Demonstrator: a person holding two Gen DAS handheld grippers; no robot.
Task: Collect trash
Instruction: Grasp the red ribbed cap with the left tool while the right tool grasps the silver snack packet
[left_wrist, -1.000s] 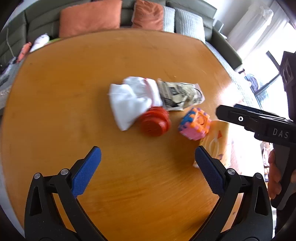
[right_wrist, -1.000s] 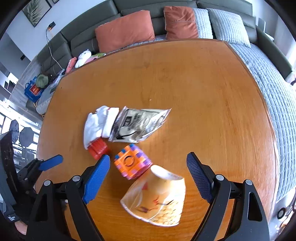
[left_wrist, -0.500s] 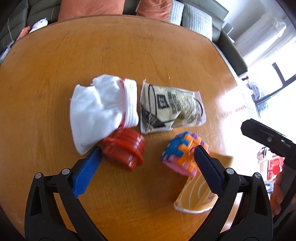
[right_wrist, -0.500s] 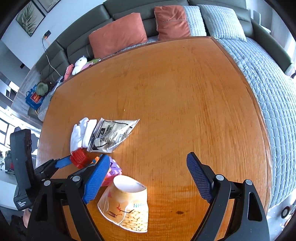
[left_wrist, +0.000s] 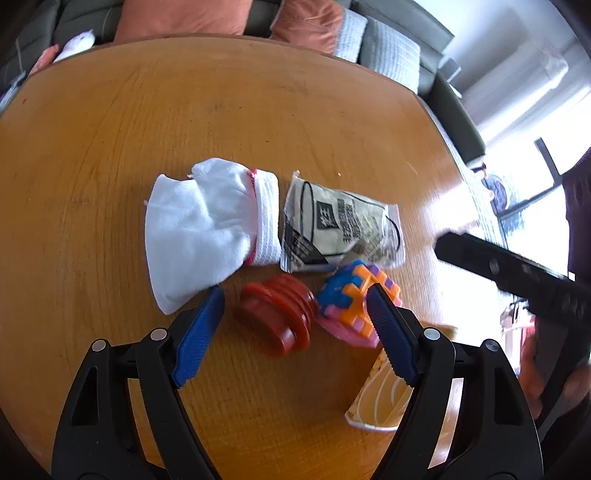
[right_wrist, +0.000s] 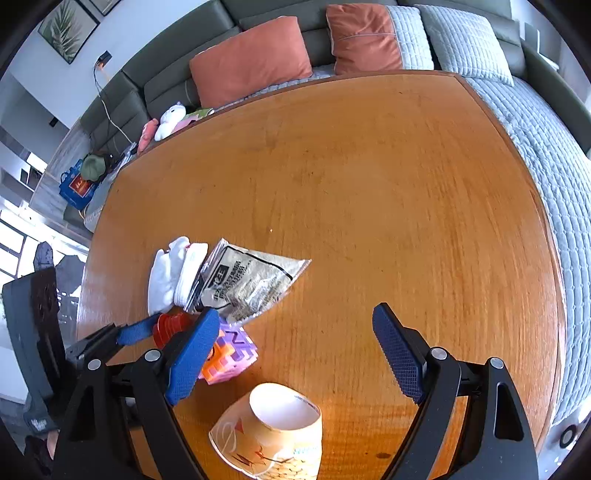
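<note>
On the round wooden table (left_wrist: 258, 122) lie a silver snack wrapper (left_wrist: 340, 225), a white sock (left_wrist: 207, 221), a red ribbed plastic lid (left_wrist: 277, 317), a multicoloured puzzle cube (left_wrist: 351, 299) and a tipped paper cup (right_wrist: 273, 435). My left gripper (left_wrist: 295, 332) is open, its fingers either side of the red lid, the right finger in front of the cube. My right gripper (right_wrist: 299, 354) is open above the table, the cup below it. The wrapper (right_wrist: 251, 284), sock (right_wrist: 173, 273), cube (right_wrist: 229, 354) and lid (right_wrist: 170, 325) show in the right wrist view too.
A grey sofa with orange cushions (right_wrist: 251, 62) and grey pillows runs behind the table. A quilted grey cover (right_wrist: 546, 147) lies along the table's right side. Soft toys (right_wrist: 170, 122) and bags sit at the sofa's left end.
My left gripper has come forward and down, so the red lid now sits between its fingers. My right gripper has shifted so the cup lies lower in its view.
</note>
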